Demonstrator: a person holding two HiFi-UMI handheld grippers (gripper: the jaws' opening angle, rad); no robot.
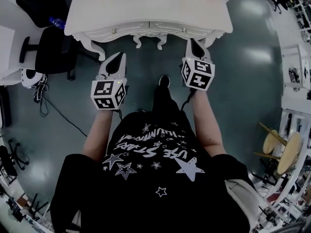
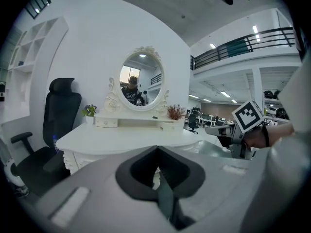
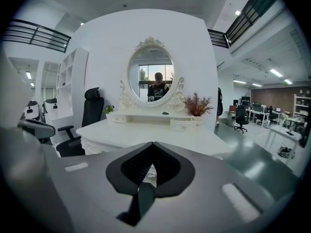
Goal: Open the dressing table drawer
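Note:
The white dressing table [image 1: 146, 8] stands ahead of me, its two drawers closed in the front, each with a small knob: the left knob [image 1: 114, 31] and the right knob [image 1: 183, 30]. My left gripper [image 1: 120, 55] hovers shut and holding nothing, a little short of the table's left leg. My right gripper [image 1: 191, 41] is also shut and holding nothing, its tip just below the right drawer's front. The left gripper view shows the tabletop [image 2: 121, 137] and oval mirror [image 2: 141, 79] beyond its shut jaws. In the right gripper view the table [image 3: 146, 132] lies close ahead.
A black office chair [image 1: 53, 47] stands left of the table, with cables [image 1: 48, 106] on the floor nearby. Wooden stools [image 1: 282, 147] and white desks are at the right. A small organiser [image 3: 180, 125] and a dried plant [image 3: 197, 105] sit on the tabletop.

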